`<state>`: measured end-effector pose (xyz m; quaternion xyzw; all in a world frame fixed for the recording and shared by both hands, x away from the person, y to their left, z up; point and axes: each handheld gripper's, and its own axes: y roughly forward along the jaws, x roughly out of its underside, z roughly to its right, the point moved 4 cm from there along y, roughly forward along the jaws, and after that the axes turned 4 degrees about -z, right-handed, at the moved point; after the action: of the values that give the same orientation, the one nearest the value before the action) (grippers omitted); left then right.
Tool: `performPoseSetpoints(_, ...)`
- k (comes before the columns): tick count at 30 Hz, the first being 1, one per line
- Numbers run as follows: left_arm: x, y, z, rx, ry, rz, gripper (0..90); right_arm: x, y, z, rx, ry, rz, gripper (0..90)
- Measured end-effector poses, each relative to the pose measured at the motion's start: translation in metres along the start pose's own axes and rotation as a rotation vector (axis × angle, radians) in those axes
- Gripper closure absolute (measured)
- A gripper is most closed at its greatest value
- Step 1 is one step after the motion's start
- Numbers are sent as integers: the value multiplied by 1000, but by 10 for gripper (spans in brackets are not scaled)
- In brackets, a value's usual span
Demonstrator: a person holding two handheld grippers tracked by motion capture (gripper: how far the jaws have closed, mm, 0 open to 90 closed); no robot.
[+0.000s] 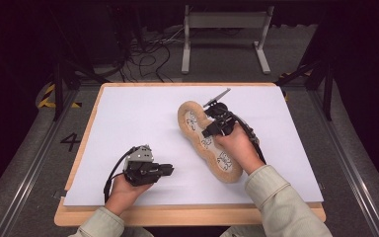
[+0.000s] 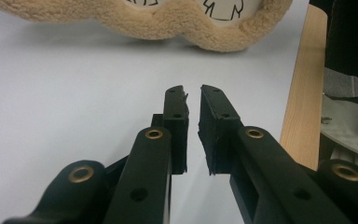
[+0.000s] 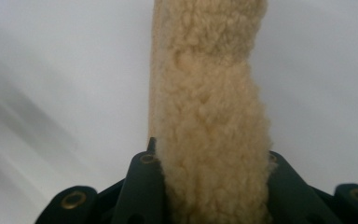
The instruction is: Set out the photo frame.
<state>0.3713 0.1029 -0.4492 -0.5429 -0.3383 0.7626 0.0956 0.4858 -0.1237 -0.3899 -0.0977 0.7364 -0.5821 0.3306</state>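
Note:
A long beige plush pad (image 1: pixel 225 166) with a fleecy lobed rim and white panels with black drawings lies slanted on the white sheet (image 1: pixel 133 118), right of centre. My right gripper (image 1: pixel 211 130) reaches over its middle from the right and is shut on the fleecy rim (image 3: pixel 209 93), which rises between the jaws. My left gripper (image 1: pixel 170 170) rests near the front left of the sheet and points right toward the pad (image 2: pixel 168 23). Its jaws (image 2: pixel 193 88) are drawn almost together, a thin slit between the pads and nothing in them.
The sheet covers a wooden board whose bare edge (image 2: pixel 305 93) runs just past the pad's near end. Behind the table stand a grey metal frame (image 1: pixel 224 19) and loose cables (image 1: pixel 148 54) on the floor. Dark stands flank the table.

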Motion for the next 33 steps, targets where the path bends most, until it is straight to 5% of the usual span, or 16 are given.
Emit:
performPoseSetpoints(10, 2, -5, -3, -11, -14, 8, 810, -7, -19, -11, 25, -208, -7, 752)
performPoseSetpoints(12, 3, -7, -5, -18, -21, 12, 811, -8, -23, -13, 20, -304, -30, 752)
performPoseSetpoints(13, 3, -7, -5, -18, -21, 12, 810, -8, -23, -13, 20, -304, -30, 752)
performPoseSetpoints(20, 7, -12, -9, -34, -41, 19, 807, -8, -28, -18, -15, -550, -50, 752)
performPoseSetpoints(33, 13, -18, -11, -53, -61, 22, 806, -1, -22, -22, -107, -766, -73, 752)
